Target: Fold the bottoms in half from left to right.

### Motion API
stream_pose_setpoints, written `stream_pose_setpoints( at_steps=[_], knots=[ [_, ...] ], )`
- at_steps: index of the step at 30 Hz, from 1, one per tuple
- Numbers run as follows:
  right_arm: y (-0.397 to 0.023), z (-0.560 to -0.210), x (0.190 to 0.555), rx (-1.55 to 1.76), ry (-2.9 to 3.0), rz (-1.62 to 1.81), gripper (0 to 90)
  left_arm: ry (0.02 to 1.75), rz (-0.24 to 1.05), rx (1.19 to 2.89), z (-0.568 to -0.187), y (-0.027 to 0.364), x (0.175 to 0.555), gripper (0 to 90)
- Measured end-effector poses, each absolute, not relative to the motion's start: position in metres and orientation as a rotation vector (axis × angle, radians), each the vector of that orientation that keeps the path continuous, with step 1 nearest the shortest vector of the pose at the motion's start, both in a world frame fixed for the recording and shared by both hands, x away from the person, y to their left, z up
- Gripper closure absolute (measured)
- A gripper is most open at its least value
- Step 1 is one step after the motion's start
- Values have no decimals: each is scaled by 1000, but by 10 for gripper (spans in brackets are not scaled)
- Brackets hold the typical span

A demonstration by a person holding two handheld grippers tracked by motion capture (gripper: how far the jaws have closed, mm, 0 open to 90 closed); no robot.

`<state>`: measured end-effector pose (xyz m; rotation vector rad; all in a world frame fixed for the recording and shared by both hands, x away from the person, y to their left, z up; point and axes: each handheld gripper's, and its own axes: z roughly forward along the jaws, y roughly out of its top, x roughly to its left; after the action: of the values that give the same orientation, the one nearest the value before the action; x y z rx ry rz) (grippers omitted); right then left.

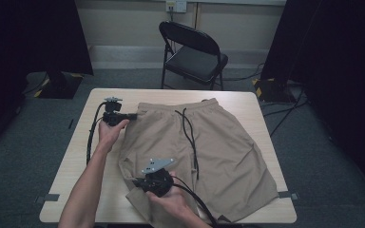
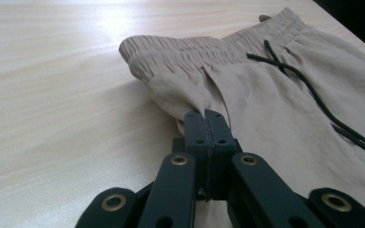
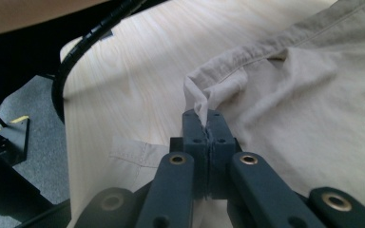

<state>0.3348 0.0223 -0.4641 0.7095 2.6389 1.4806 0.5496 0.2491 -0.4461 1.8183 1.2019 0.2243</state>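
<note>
A: Our left gripper [image 2: 206, 115] is clamped on the waistband side of the beige drawstring fabric shorts [image 1: 209, 142], lying flat on the pale wooden table [image 1: 83, 156].

B: Our right gripper [image 3: 207, 118] pinches the leg hem. We're gripping one side to fold; next we'd likely carry it across.

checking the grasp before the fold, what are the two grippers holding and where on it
Both pinch the beige shorts: left gripper at the waistband's side edge, right gripper at a leg hem corner.
</note>
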Motion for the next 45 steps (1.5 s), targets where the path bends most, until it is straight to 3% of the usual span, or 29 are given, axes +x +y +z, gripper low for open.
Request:
stream_pose_setpoints(
  at_steps=[24,45],
  knots=[
    [34,-410,328,600,2543,1645,898,1160,242,1694,-385,275,538,900],
    [24,-359,322,509,2421,1758,898,1095,326,1658,-318,274,527,900]
  ],
)
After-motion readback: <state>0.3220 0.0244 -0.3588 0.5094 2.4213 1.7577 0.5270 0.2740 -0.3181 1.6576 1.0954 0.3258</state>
